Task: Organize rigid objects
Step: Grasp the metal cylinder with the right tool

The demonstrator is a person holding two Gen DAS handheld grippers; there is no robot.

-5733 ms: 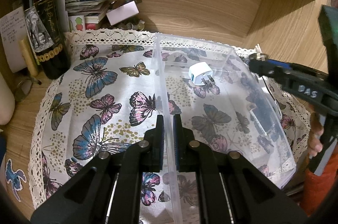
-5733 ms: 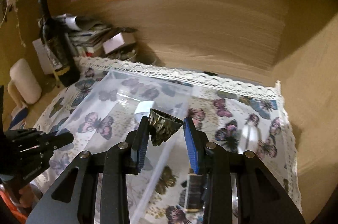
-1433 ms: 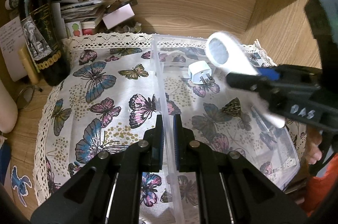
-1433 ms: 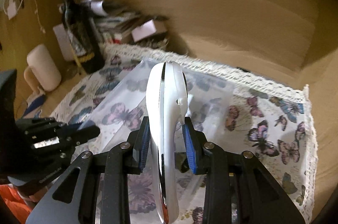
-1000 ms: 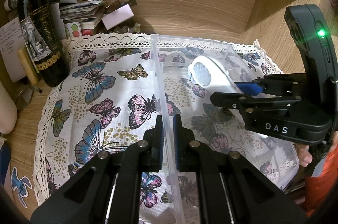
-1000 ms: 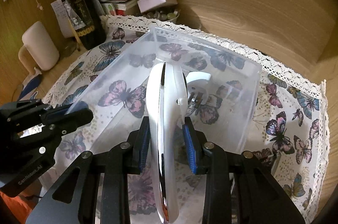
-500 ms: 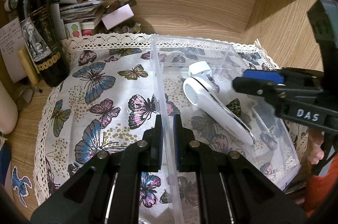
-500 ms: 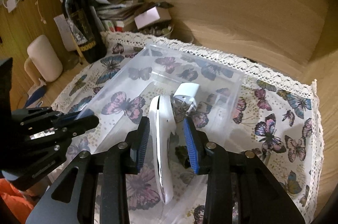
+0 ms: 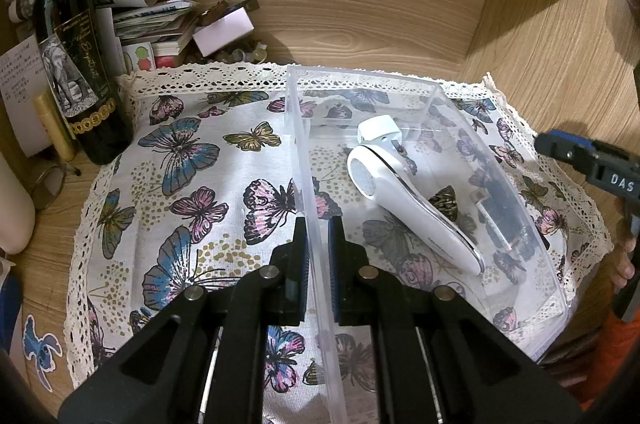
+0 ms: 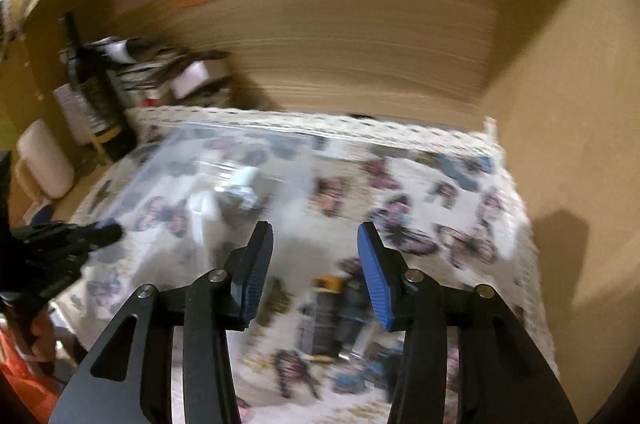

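**In the clear box: handheld device, plug and a small cone**

At the lower centre of the left wrist view, the left claw (image 9: 318, 240) is clamped on the near-left wall of the clear plastic box (image 9: 298, 143), one pad on each side of the thin wall. The box sits on a butterfly-print cloth (image 9: 192, 183) spread over the wooden worktop (image 9: 56, 228). Inside it a white handheld device (image 9: 404, 199) lies slantwise, its round head toward the upper left. A white plug adapter (image 9: 378, 129) sits just behind that head, and a small dark patterned cone (image 9: 444, 201) is just beside the device's handle. A dark wine bottle (image 9: 74, 63) stands at the upper left, off the cloth's corner.

In the blurred right wrist view, the right claw (image 10: 316, 264) hangs above the cloth to the right of the box, its jaws opening with nothing between them. Dark items (image 10: 340, 308) lie on the cloth beneath, too smeared to name.
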